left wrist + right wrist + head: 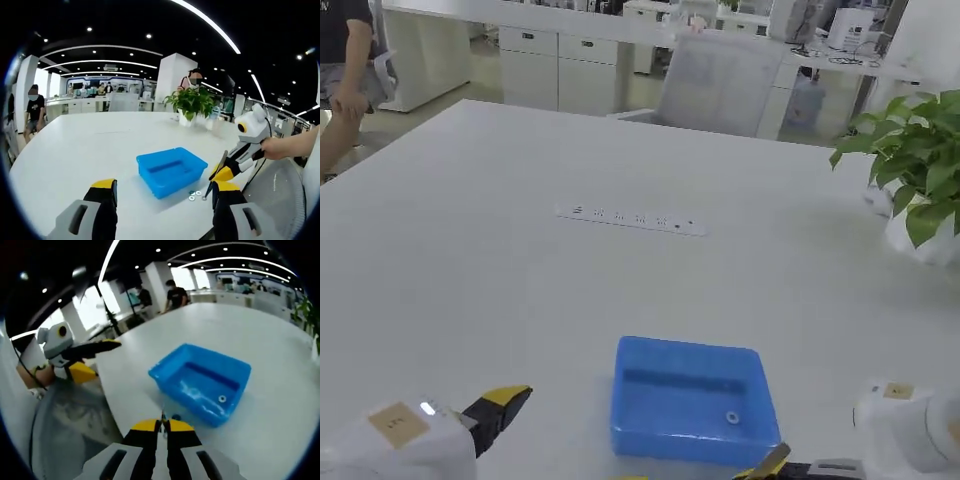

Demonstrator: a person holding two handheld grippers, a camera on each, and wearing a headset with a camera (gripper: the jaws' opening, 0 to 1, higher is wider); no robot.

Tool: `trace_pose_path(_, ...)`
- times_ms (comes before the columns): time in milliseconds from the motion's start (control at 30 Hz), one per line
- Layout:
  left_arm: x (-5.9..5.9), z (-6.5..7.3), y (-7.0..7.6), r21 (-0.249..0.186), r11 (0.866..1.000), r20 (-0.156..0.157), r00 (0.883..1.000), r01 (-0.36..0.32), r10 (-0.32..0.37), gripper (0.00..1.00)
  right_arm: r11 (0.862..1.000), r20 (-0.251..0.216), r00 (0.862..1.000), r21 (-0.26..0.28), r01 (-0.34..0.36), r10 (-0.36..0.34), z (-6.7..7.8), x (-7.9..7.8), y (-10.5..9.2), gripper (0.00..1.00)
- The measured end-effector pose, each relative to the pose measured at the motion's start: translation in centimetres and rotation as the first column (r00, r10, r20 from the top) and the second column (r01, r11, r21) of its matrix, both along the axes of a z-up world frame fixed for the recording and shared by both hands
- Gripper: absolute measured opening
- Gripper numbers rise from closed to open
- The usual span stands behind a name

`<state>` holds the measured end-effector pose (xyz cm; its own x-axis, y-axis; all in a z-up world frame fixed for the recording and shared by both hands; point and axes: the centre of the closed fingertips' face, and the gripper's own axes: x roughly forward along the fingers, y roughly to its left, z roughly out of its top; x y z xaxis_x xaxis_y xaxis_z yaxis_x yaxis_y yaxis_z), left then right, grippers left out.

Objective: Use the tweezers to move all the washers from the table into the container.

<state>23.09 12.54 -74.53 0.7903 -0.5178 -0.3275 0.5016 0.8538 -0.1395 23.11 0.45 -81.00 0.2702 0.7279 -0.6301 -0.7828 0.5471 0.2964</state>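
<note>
Right gripper point(162, 424) is clamped shut on the tweezers point(220, 161), whose tips are near the washers point(195, 194) lying on the counter point(90, 150) just beside the blue container point(170, 170). Left gripper point(162, 186) gapes wide, empty. Best to straddle one washer's rim, pinch gently and lift clear.

We are working in an open office: beyond the table point(440, 260) a chair point(715, 85), cabinets point(560, 70) and desks point(520, 18) are standing; on it, a power strip point(630, 217) and plant point(920, 150) are sitting.
</note>
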Motion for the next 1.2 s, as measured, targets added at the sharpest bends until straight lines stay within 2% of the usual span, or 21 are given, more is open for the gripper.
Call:
trace_pose_path(133,0.2,-0.4,0.6,0.019,1.000,-0.007,1.000,-0.022,0.022,0.79,0.998,0.002,0.999,-0.031,-0.051,0.051,-0.7,-0.2,0.1,0.03)
trace_pose_path(267,0.3,-0.7,0.9,0.037,0.999,-0.013,0.999,-0.032,0.032,0.79,0.997,0.009,0.998,-0.038,-0.062,0.063,-0.6,-0.3,0.2,0.03)
trace_pose_path(333,0.3,-0.7,0.9,0.045,0.999,-0.011,0.999,-0.031,0.032,0.78,0.997,0.003,0.997,-0.039,-0.074,0.074,-0.7,-0.3,0.2,0.03)
trace_pose_path(467,0.1,-0.9,0.8,0.059,0.998,-0.011,1.000,-0.018,0.019,0.78,0.992,0.022,0.993,-0.062,-0.112,0.113,-0.7,-0.7,0.5,0.03)
trace_pose_path(600,0.1,-0.4,0.6,0.036,0.999,0.001,1.000,-0.012,0.012,0.77,0.984,0.055,0.988,-0.122,-0.134,0.141,-0.6,-1.0,0.8,0.04)
trace_pose_path(733,-0.2,-0.3,0.0,-0.003,1.000,-0.012,1.000,0.020,-0.021,0.76,0.968,0.102,0.980,-0.204,-0.149,0.172,-0.5,-0.9,1.2,0.04)
trace_pose_path(833,-0.4,0.1,-0.3,-0.015,0.999,0.004,0.999,0.033,-0.033,0.78,0.968,0.090,0.988,-0.228,-0.105,0.128,-0.8,-0.9,1.2,0.04)
trace_pose_path(867,-0.3,0.6,-0.3,-0.011,0.999,0.034,0.999,0.031,-0.031,0.82,0.969,0.109,0.987,-0.229,-0.090,0.117,-1.0,-0.8,1.5,0.04)
trace_pose_path(933,-0.4,0.7,-0.5,-0.031,0.999,0.032,0.999,0.035,-0.034,0.86,0.970,0.134,0.989,-0.244,-0.021,0.056,-1.0,-0.4,1.2,0.03)
trace_pose_path(967,-0.5,0.5,-0.7,-0.053,0.997,0.012,0.999,0.049,-0.048,0.85,0.972,0.140,0.990,-0.236,0.011,0.023,-0.9,-0.6,1.2,0.03)
trace_pose_path(1033,-0.7,0.2,-0.9,-0.059,0.996,-0.004,0.998,0.065,-0.066,0.85,0.976,0.114,0.992,-0.206,0.070,-0.047,-1.1,-0.8,1.4,0.03)
trace_pose_path(1133,-1.0,0.6,-1.5,-0.079,0.991,0.011,0.994,0.109,-0.109,0.87,0.965,0.146,0.986,-0.236,0.115,-0.082,-1.2,-0.8,1.2,0.03)
trace_pose_path(1200,-1.5,0.6,-2.1,-0.094,0.984,0.006,0.988,0.152,-0.152,0.86,0.959,0.157,0.981,-0.241,0.149,-0.113,-1.3,-0.9,1.4,0.03)
